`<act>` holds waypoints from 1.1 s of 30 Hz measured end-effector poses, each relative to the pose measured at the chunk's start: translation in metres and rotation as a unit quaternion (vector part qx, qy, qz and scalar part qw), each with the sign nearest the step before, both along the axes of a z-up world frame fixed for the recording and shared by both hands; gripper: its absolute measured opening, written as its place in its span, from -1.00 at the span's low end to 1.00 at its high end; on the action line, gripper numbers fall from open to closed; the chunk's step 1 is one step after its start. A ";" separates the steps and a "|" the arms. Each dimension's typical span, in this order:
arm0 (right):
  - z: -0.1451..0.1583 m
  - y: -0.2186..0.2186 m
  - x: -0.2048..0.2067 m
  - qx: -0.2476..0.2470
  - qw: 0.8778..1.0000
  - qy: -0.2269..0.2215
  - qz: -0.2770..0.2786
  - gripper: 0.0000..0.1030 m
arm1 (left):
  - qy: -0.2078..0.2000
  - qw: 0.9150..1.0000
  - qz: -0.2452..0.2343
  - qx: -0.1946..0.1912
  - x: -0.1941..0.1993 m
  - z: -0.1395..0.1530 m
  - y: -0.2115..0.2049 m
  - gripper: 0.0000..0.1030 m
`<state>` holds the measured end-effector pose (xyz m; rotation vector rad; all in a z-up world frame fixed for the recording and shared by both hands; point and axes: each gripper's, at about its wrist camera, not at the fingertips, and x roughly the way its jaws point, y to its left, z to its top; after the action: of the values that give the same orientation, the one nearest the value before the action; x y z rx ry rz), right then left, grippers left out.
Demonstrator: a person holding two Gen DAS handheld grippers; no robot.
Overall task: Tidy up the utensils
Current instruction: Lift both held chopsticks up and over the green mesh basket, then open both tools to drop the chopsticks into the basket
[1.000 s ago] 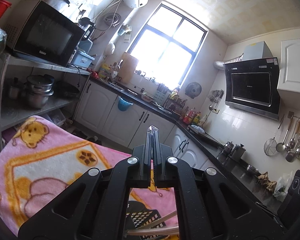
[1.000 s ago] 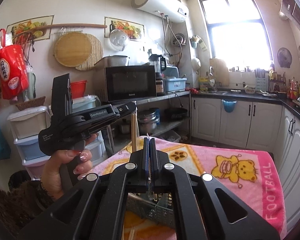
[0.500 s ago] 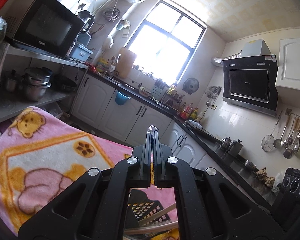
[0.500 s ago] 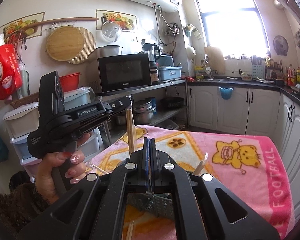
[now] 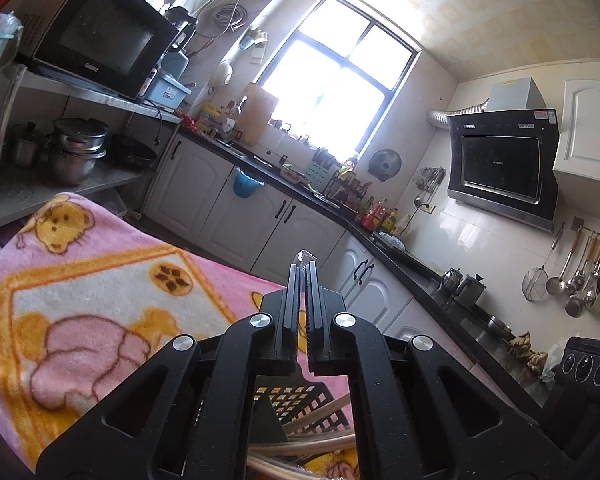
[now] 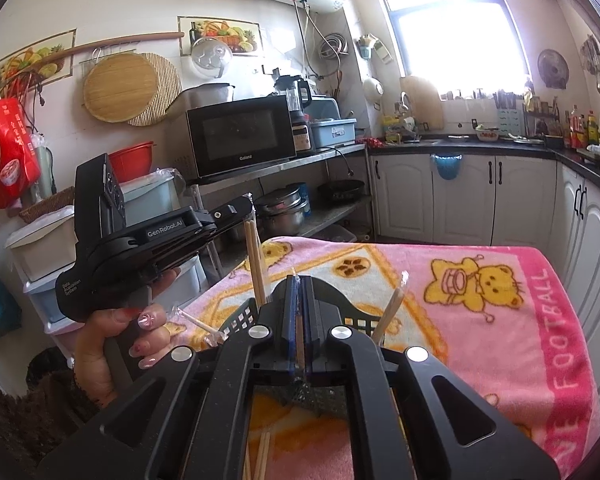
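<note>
The right gripper (image 6: 298, 280), jaws just easing apart around a wrapped chopstick, hangs directly over the black basket (image 6: 240, 316) on the pink blanket (image 6: 500, 320) (sticks upright inside), nearer than the left gripper (image 5: 303, 258), pinched on clear wrapper

A pair of pale wooden chopsticks (image 6: 255, 265) is being held upright in the left gripper (image 6: 249, 204), its lower ends standing in the black mesh basket (image 6: 242, 316). A plastic-wrapped stick (image 6: 389, 308) is leaning in the basket just right of the right gripper (image 6: 299, 280).
</note>
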<state>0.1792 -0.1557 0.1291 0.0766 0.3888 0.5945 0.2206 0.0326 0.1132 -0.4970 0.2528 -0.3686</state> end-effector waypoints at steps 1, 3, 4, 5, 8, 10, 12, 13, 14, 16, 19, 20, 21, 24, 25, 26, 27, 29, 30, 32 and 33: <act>0.000 -0.001 -0.001 0.001 1.000 0.000 -0.001 -0.71 | 0.002 1.000 0.000 0.000 -0.001 -0.001 0.000 -1.00; -0.001 -0.002 -0.003 0.003 1.000 0.000 -0.001 -0.60 | 0.004 1.000 0.002 -0.002 -0.002 -0.002 0.001 -1.00; -0.001 -0.002 -0.004 0.002 1.000 0.000 0.000 -0.60 | 0.006 1.000 0.003 -0.002 -0.003 -0.002 0.002 -1.00; -0.001 -0.002 -0.004 0.002 1.000 0.002 0.001 -0.60 | 0.008 1.000 0.004 -0.002 -0.004 -0.002 0.003 -1.00; -0.002 -0.002 -0.007 0.003 1.000 0.006 0.002 -0.59 | 0.013 1.000 0.004 -0.003 -0.008 -0.003 0.004 -0.99; -0.002 -0.004 -0.010 0.004 1.000 0.006 0.000 -0.52 | 0.016 1.000 0.007 -0.002 -0.011 -0.002 0.005 -0.86; -0.002 -0.005 -0.012 0.005 1.000 0.009 0.001 -0.49 | 0.024 1.000 0.011 0.000 -0.014 -0.001 0.007 -0.72; -0.003 -0.006 -0.013 0.005 1.000 0.011 0.002 -0.48 | 0.026 1.000 0.012 0.000 -0.016 -0.001 0.007 -0.71; -0.003 -0.007 -0.015 0.005 1.000 0.012 0.002 -0.47 | 0.027 1.000 0.012 -0.001 -0.017 0.000 0.008 -0.69; -0.003 -0.008 -0.018 0.005 1.000 0.012 0.004 -0.44 | 0.031 0.999 0.013 0.000 -0.020 0.001 0.010 -0.61; -0.003 -0.010 -0.022 0.005 1.000 0.011 0.003 -0.37 | 0.034 0.999 0.012 -0.003 -0.029 0.003 0.011 -0.40; -0.003 -0.010 -0.025 0.005 1.000 0.012 0.004 -0.37 | 0.034 0.999 0.012 -0.002 -0.031 0.004 0.011 -0.35; -0.004 -0.011 -0.026 0.005 1.000 0.012 0.004 -0.36 | 0.033 0.999 0.013 0.000 -0.035 0.006 0.011 -0.31; -0.005 -0.014 -0.031 0.005 1.000 0.014 0.002 -0.33 | 0.033 0.999 0.014 0.004 -0.043 0.009 0.010 -0.12; -0.005 -0.015 -0.032 0.006 1.000 0.015 0.001 -0.31 | 0.032 0.999 0.013 0.004 -0.045 0.009 0.010 -0.08; -0.006 -0.016 -0.034 0.006 1.000 0.015 0.001 -0.31 | 0.030 0.999 0.011 0.005 -0.049 0.010 0.010 0.00; -0.006 -0.016 -0.035 0.006 1.000 0.016 0.000 -0.31 | 0.029 0.999 0.011 0.007 -0.051 0.011 0.009 0.09; -0.006 -0.018 -0.037 0.007 1.000 0.018 -0.001 -0.30 | 0.028 0.999 0.010 0.010 -0.057 0.012 0.008 0.19; -0.006 -0.018 -0.038 0.007 1.000 0.018 -0.001 -0.29 | 0.029 0.999 0.009 0.010 -0.060 0.012 0.008 0.26; -0.006 -0.019 -0.041 0.006 1.000 0.018 -0.001 -0.28 | 0.029 0.999 0.008 0.013 -0.063 0.011 0.009 0.35; -0.007 -0.019 -0.042 0.006 1.000 0.018 -0.001 -0.27 | 0.030 0.999 0.008 0.014 -0.065 0.011 0.009 0.41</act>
<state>0.1370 -0.1750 0.1224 0.0985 0.4213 0.5944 0.1554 0.0414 0.1241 -0.4828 0.3115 -0.3345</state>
